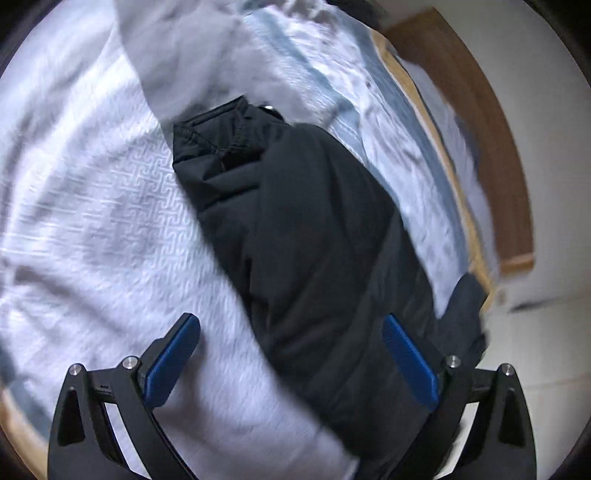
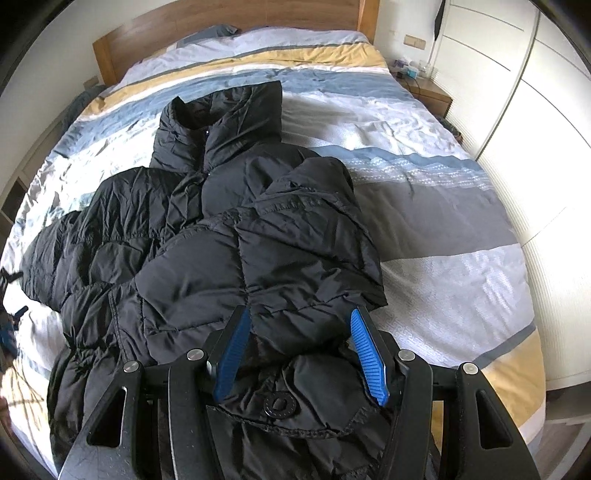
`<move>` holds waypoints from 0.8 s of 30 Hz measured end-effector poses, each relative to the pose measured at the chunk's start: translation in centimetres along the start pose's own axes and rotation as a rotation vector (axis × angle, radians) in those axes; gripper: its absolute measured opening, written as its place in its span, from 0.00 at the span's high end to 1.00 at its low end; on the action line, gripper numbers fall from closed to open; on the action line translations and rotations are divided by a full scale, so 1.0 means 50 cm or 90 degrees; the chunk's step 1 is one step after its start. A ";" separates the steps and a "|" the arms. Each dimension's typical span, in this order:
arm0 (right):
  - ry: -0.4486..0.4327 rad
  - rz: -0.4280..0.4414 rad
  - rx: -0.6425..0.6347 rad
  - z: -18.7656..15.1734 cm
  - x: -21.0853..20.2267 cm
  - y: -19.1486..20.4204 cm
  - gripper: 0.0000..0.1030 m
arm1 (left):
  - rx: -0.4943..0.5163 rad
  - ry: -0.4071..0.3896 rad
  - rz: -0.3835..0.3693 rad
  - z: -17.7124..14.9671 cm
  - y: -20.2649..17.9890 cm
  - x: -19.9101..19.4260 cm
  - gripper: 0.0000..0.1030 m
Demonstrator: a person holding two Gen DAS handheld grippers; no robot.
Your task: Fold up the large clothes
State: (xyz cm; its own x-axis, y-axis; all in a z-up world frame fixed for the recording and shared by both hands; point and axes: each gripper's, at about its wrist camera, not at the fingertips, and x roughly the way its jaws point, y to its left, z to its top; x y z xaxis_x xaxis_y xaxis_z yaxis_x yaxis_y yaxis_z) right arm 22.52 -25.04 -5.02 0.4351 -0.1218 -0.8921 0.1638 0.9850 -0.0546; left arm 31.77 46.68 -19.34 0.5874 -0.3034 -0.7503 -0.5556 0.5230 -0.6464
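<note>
A black puffer jacket (image 2: pixel 207 236) lies on the striped bedspread (image 2: pixel 424 206), collar toward the headboard, its right sleeve folded across the front. My right gripper (image 2: pixel 299 332) is wide open, its blue pads on either side of the sleeve cuff (image 2: pixel 280 402), which has a black snap and lies between the jaws. In the left wrist view a black sleeve (image 1: pixel 303 236) of the jacket runs across the white patterned bedding (image 1: pixel 110 221). My left gripper (image 1: pixel 291 343) is wide open just above that sleeve, holding nothing. This view is motion-blurred.
A wooden headboard (image 2: pixel 229 22) stands at the far end of the bed. White wardrobe doors (image 2: pixel 535 110) line the right side, with a small wooden nightstand (image 2: pixel 428 88) beside them. The wooden bed frame (image 1: pixel 509 155) and pale floor show in the left wrist view.
</note>
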 end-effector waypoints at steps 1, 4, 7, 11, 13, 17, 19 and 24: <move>0.002 -0.004 -0.002 -0.002 -0.002 0.000 0.46 | -0.018 -0.002 -0.020 0.008 0.008 0.009 0.04; 0.006 -0.012 -0.004 -0.007 -0.007 -0.004 0.46 | -0.047 -0.002 -0.051 0.018 0.017 0.030 0.04; 0.010 -0.017 -0.003 -0.010 -0.009 -0.010 0.46 | -0.075 -0.013 -0.082 0.025 0.025 0.037 0.14; 0.009 -0.018 0.000 -0.015 -0.017 -0.016 0.46 | -0.112 -0.017 -0.118 0.035 0.033 0.041 0.49; 0.008 -0.017 -0.001 -0.016 -0.020 -0.016 0.46 | -0.120 -0.019 -0.123 0.036 0.032 0.039 0.65; 0.002 -0.013 -0.012 -0.022 -0.031 -0.014 0.46 | -0.089 -0.028 -0.138 0.028 0.007 0.012 0.84; -0.001 -0.010 -0.015 -0.025 -0.034 -0.015 0.46 | -0.058 -0.033 -0.137 0.025 -0.025 -0.005 0.86; -0.010 -0.001 0.009 -0.037 -0.042 -0.039 0.46 | 0.009 -0.048 -0.158 0.007 -0.119 -0.057 0.88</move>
State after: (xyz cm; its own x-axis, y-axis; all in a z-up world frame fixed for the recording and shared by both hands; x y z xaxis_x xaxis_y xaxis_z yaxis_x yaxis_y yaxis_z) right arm 19.66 -26.49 -3.86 0.4494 -0.1247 -0.8846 0.1761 0.9832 -0.0491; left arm 33.59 44.71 -13.30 0.7468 -0.3640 -0.5566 -0.3814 0.4512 -0.8068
